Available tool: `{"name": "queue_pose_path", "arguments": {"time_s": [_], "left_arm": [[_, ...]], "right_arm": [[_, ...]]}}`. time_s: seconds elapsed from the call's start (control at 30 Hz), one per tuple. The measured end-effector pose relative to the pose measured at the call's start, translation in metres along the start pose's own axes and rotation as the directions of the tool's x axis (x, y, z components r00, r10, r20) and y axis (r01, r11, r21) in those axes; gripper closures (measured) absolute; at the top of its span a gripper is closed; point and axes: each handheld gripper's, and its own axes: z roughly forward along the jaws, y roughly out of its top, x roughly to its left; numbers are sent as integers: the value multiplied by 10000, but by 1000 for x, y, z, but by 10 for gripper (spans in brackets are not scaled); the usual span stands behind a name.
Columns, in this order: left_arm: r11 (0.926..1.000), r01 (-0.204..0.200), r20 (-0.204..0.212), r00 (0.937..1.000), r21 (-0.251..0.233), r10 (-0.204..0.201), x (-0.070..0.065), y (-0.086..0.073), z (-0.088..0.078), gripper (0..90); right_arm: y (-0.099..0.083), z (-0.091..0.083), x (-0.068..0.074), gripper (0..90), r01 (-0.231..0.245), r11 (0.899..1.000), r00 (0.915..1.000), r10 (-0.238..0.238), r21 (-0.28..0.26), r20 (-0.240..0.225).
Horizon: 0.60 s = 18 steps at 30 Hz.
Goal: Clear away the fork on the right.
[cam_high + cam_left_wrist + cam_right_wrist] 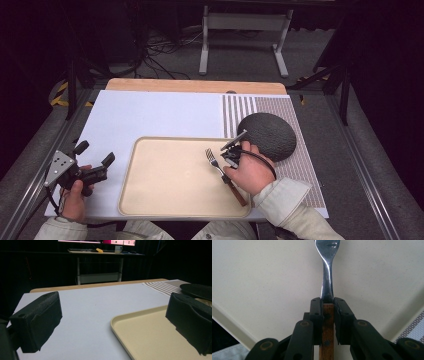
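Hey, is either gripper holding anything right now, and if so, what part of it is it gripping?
The right gripper holds a fork, clamped on its wooden handle just below the metal neck. The left gripper holds nothing; its jaws stand open.

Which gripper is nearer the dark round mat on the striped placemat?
Right. The right gripper, shut on the fork, sits just beside the mat at its near-left edge. The left gripper is across the tray, at the table's left.

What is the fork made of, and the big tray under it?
The fork looks like shiny metal at its neck and head, since it gleams with reflections. Its handle looks like brown wood with dark rivets. The tray seems to be matte cream plastic, smooth with faint speckles, though the look leaves that open.
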Motion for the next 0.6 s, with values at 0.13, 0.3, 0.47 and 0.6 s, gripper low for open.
{"name": "queue_pose_path", "arguments": {"time_s": [0.13, 0.3, 0.47, 0.6], "left_arm": [[10000, -5, 16, 10000, -1, 5, 0, 0, 0, 11], [10000, -16, 7, 10000, 23, 16, 0, 0, 0, 10], [10000, 2, 17, 10000, 8, -2, -1, 0, 1, 11], [10000, 0, 22, 10000, 8, 0, -1, 0, 0, 11]], "right_arm": [[0, 4, 0, 781, -199, 9997, 9998, 198, 132, 50], [-1, 9, -1, 781, -359, 9990, 9994, 358, 257, 30], [0, 11, 0, 781, -512, 9980, 9987, 513, 378, -14], [0, 14, 0, 780, -629, 9971, 9980, 631, 423, -42]]}}
